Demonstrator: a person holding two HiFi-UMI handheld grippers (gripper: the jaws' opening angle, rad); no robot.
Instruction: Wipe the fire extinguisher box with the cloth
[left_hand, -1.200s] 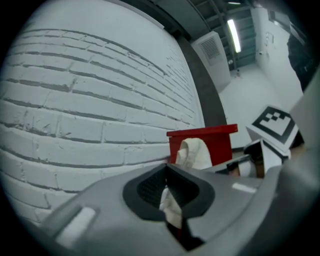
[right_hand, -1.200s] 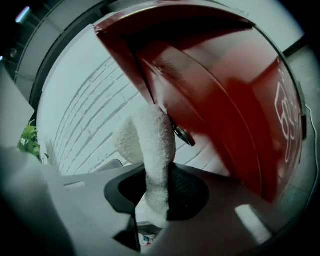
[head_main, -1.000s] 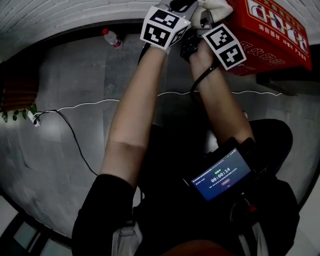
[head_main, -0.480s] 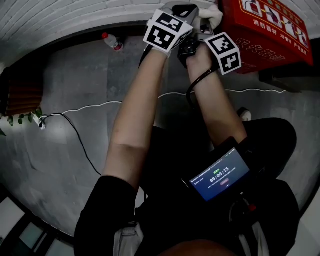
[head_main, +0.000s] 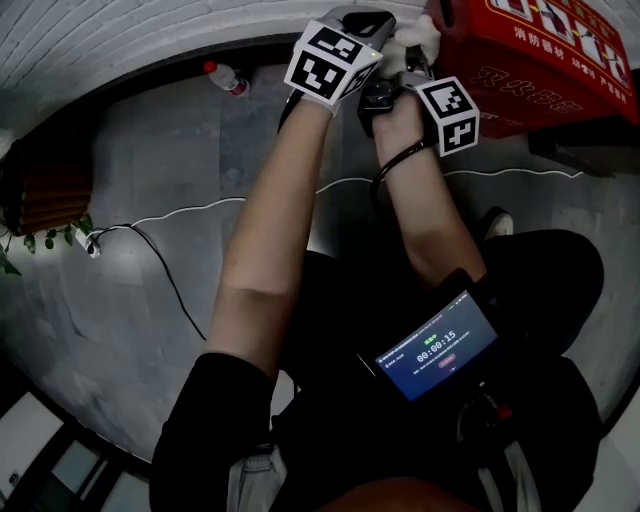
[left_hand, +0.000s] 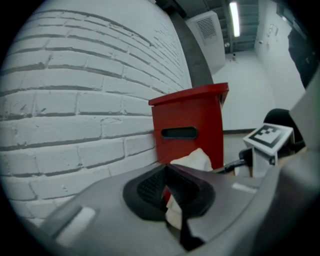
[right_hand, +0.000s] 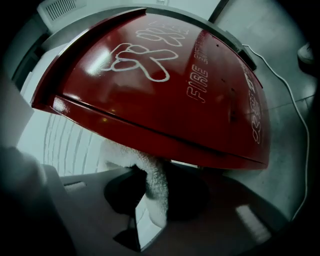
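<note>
The red fire extinguisher box (head_main: 560, 60) stands on the floor against the white brick wall, at the head view's top right. My right gripper (head_main: 415, 52) is shut on a white cloth (head_main: 422, 35), which is pressed to the box's left end. In the right gripper view the cloth (right_hand: 155, 182) hangs between the jaws just under the box's lid (right_hand: 165, 100). My left gripper (head_main: 382, 24) is close beside it, its jaws shut at the tips (left_hand: 166, 172). Past those tips show the cloth (left_hand: 196, 159) and the box's slotted end (left_hand: 190, 125).
A plastic bottle with a red cap (head_main: 222, 75) stands by the brick wall (head_main: 150, 30). A white cable (head_main: 200, 207) and a black cable (head_main: 160, 280) cross the grey floor. A plant (head_main: 12, 250) and a brown object (head_main: 45, 185) are at left. A screen (head_main: 436, 350) hangs on my chest.
Both grippers and the cloth have stayed together at the box's left end, shifting only slightly. The head view has tilted a little, so the box sits higher and further right.
</note>
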